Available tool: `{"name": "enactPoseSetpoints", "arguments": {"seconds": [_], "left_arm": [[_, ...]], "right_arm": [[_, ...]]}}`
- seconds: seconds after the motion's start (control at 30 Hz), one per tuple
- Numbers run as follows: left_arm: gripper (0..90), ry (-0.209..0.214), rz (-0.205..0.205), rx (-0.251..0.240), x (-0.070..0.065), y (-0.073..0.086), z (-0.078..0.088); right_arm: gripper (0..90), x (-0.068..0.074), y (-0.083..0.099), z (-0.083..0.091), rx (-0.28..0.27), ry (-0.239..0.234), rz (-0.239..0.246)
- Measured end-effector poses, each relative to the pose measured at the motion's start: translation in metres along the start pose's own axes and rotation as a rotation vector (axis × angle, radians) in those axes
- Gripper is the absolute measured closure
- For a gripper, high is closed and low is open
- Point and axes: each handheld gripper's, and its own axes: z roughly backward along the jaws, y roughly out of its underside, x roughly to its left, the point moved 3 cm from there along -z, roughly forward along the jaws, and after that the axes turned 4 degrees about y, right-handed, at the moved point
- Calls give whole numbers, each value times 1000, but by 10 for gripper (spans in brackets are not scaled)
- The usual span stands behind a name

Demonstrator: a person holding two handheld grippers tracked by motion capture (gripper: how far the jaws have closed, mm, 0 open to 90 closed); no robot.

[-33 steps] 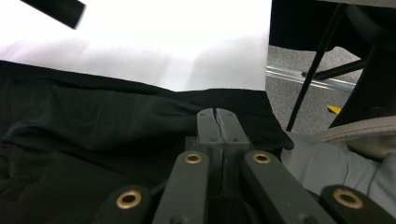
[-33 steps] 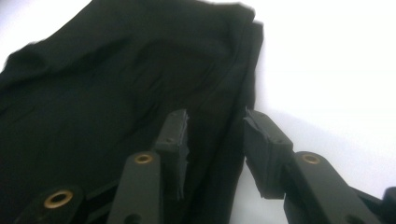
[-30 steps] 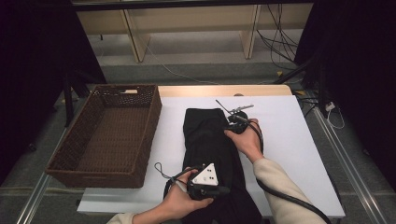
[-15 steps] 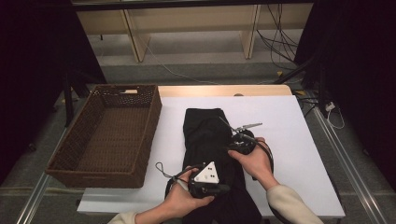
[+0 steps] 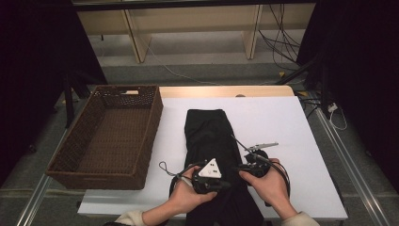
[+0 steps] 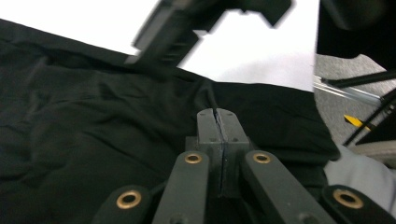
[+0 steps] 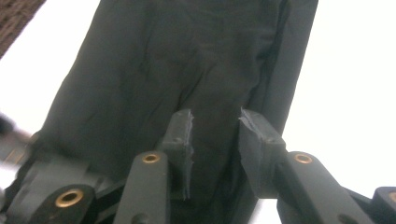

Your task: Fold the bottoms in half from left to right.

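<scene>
The black garment [image 5: 214, 155] lies folded lengthwise down the middle of the white bench [image 5: 291, 122], its near end running over the bench's near edge. The left hand-held gripper [image 6: 218, 122] has its jaws pressed together on a pinch of the cloth near that near end, w/ a thin ridge of fabric rising between the tips. The right hand-held gripper [image 7: 215, 123] hangs over the garment's right side close to the near edge; its jaws stand apart, have just been closing, and nothing's between them yet.

Risks, as a judgement: the left pinch looks shallow, so it may catch only the top layer and a pull would peel the fold open instead of lifting the whole stack. If the right jaws shut before reaching the edge they'd grab air or one ply. Uneven pull btwn the two sides could skew the fold, and the overhanging end may drag the piece off the near edge.

Materials: the cloth is matte, soft, lightly creased, a long narrow rectangle. The bench top is smooth and flat. A brown woven wicker basket [image 5: 66, 162], rectangular w/ sloped walls, sits at the bench's left edge.
</scene>
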Motion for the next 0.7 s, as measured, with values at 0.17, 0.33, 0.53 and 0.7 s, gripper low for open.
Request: {"name": "enactPoseSetpoints", "arguments": {"seconds": [0.17,0.33,0.53,0.7], "left_arm": [[890,-25,36,-20,12,-4,3],[890,-40,54,-33,19,-5,5],[890,-46,60,-35,22,-4,6],[889,-31,45,-33,17,-5,4]], "right_arm": [[675,6,7,10,-21,-13,14],[669,13,12,7,-9,-49,64],[668,20,14,2,6,-55,210],[710,19,15,-4,1,-28,274]]}}
